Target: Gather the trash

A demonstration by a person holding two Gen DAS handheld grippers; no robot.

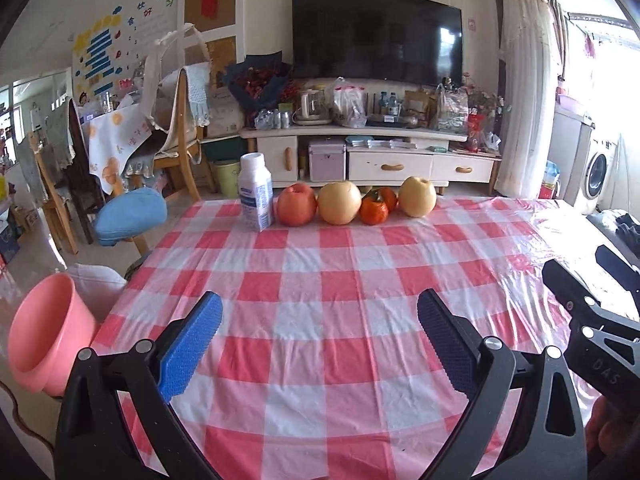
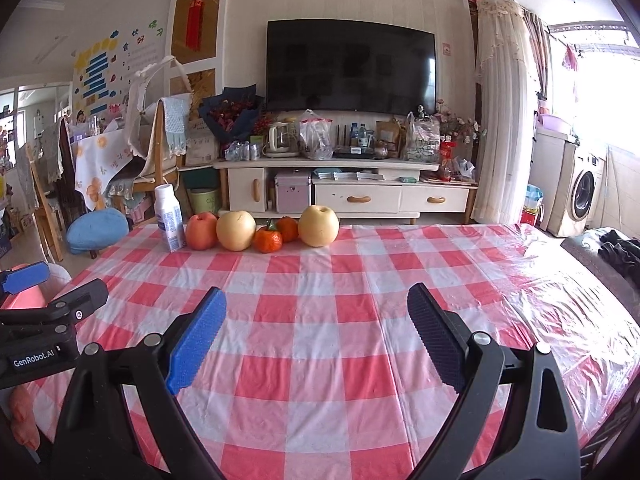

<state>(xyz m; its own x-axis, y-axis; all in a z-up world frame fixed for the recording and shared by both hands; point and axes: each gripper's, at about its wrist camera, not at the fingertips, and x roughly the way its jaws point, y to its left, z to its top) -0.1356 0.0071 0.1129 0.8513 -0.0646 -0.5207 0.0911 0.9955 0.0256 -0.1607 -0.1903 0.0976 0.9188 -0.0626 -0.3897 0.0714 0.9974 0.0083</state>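
A white drink bottle [image 1: 256,192] [image 2: 169,218] with a blue label stands upright at the far left edge of the checked table [image 1: 320,300]. Beside it runs a row of fruit: a red apple [image 1: 297,205], a yellow pear [image 1: 339,203], small orange persimmons [image 1: 374,210] and a second pear [image 1: 417,196]. A pink bin [image 1: 48,344] sits low off the table's left side. My left gripper [image 1: 320,348] hovers open over the near table, nothing between its fingers. Over the near middle, my right gripper [image 2: 318,340] is open and empty too. Both are well short of the bottle.
Beyond the table stand a TV cabinet [image 1: 360,160] with clutter and a large TV [image 1: 376,32]. Chairs and a blue stool [image 1: 132,214] crowd the left side. A washing machine [image 1: 598,174] is at the right. Clear plastic covers the tablecloth [image 2: 560,280].
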